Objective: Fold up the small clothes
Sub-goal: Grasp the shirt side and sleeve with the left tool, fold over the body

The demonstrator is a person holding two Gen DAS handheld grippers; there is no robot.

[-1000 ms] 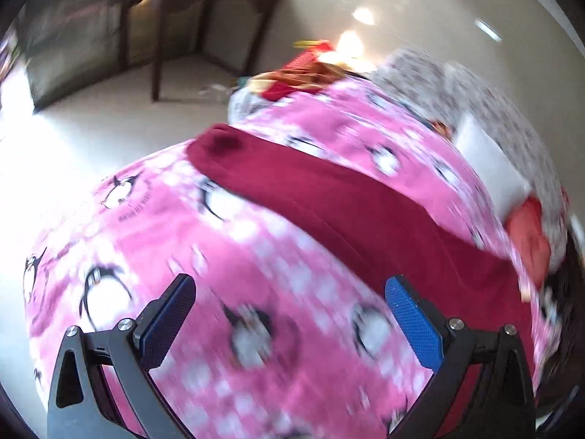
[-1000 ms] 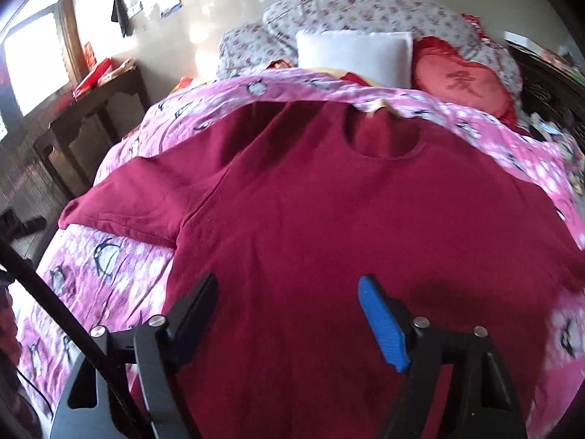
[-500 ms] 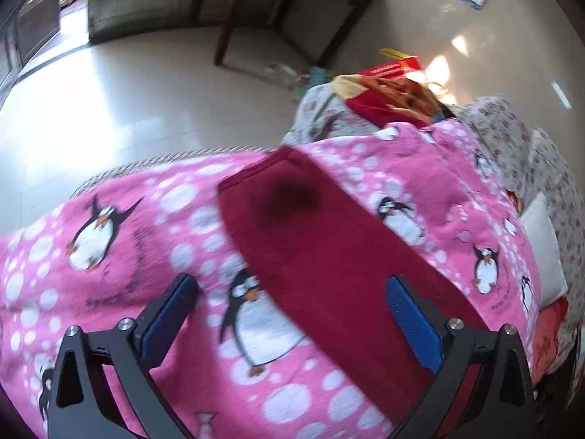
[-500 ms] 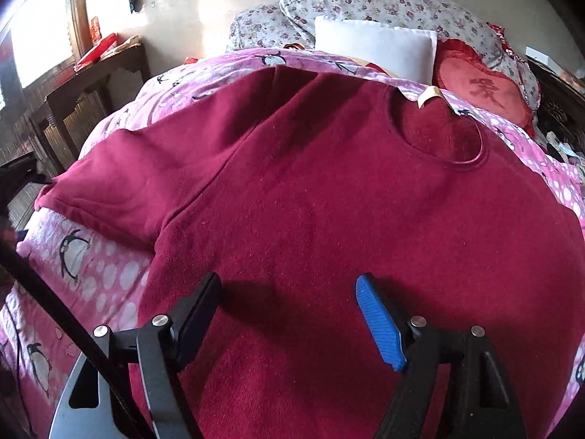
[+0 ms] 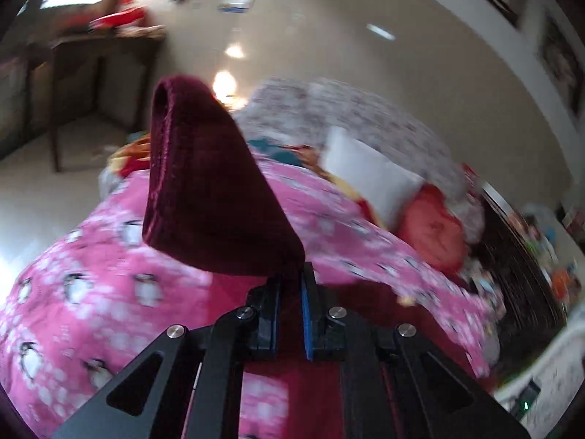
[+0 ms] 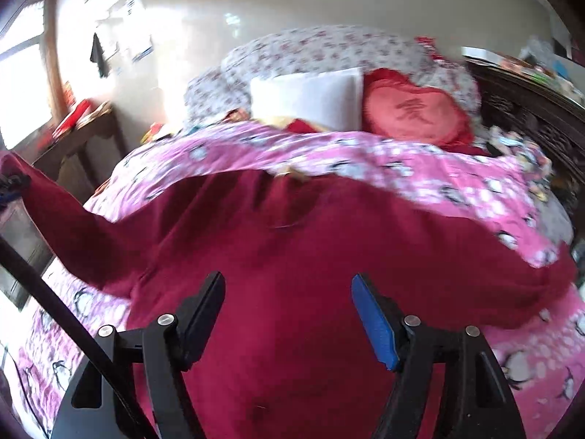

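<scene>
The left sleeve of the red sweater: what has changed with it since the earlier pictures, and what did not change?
The left gripper, open above the sleeve before, has shut on it and lifted it off the pink blanket; its cuff end now stands up in the air. The right gripper is still open over the sweater, holding nothing. The sweater's body still lies flat on the blanket, and the white pillow is unmoved.

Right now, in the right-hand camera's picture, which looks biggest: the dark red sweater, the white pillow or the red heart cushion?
1. Dark red sweater, by far, though it lies nearest the camera.
2 and 3. White pillow and red heart cushion look about alike; I won't rank them.
</scene>
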